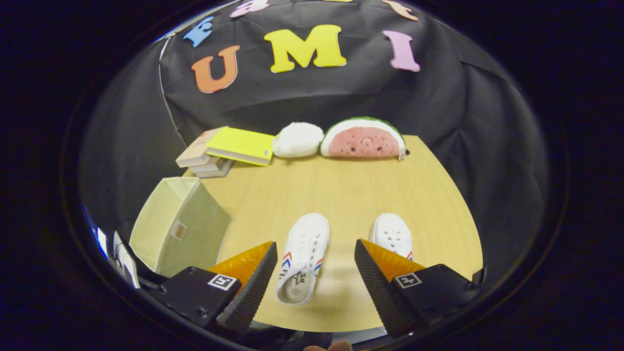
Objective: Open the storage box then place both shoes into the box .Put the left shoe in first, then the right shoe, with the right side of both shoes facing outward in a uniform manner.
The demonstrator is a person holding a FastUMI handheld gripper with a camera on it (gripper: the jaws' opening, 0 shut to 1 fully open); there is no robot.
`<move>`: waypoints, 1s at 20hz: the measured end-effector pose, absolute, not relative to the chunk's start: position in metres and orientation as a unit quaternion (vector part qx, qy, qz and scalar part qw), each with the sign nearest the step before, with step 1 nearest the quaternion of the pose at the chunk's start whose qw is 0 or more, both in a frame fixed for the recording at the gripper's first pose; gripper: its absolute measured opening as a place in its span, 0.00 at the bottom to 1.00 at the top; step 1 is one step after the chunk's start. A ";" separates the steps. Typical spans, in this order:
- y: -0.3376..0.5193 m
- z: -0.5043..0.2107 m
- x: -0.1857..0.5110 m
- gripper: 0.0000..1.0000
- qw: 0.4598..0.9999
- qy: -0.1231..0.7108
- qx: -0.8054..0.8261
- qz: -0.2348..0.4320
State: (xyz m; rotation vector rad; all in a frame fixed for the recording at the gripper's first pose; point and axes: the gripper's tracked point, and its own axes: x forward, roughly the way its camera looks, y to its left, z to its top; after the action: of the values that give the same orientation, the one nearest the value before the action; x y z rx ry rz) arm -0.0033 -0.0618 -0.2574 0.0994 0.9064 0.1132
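The gripper (316, 273) hangs wide open and empty above the light wooden surface (351, 190), looks like it's just sizing things up. The two white canvas shoes (304, 256) (392, 235) sit side by side at lower centre, toes pointing away, easy to grab. The pale green fabric storage box (178, 229) waits at lower left, apparently not opened yet.

Between the jaws lies a white shoe (303, 258) with red and blue chevron stripes; a second white shoe (393, 235) sits beside it. The desk (341, 195) is pale wood-grain, the storage box (178, 229) pale yellow-green. Beyond them: a yellow-covered book (241, 145), a white plush (298, 139), and a pink, white and green watermelon plush (363, 139).
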 end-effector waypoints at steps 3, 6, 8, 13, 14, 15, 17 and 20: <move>-0.059 -0.298 -0.003 1.00 0.871 0.483 0.052 0.074; -0.050 -0.333 -0.003 1.00 0.843 0.526 0.056 0.099; -0.049 -0.350 -0.002 1.00 0.830 0.543 0.059 0.107; -0.043 -0.376 0.000 0.92 0.798 0.583 0.093 0.119; -0.042 -0.379 0.001 0.87 0.793 0.590 0.100 0.120; -0.040 -0.381 0.000 0.78 0.787 0.596 0.107 0.119; -0.036 -0.381 0.001 0.61 0.781 0.600 0.120 0.128; -0.028 -0.381 0.000 0.35 0.771 0.606 0.145 0.133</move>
State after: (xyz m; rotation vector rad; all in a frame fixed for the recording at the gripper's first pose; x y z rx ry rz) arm 0.0003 -0.0277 -0.3810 0.3137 1.3148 0.2888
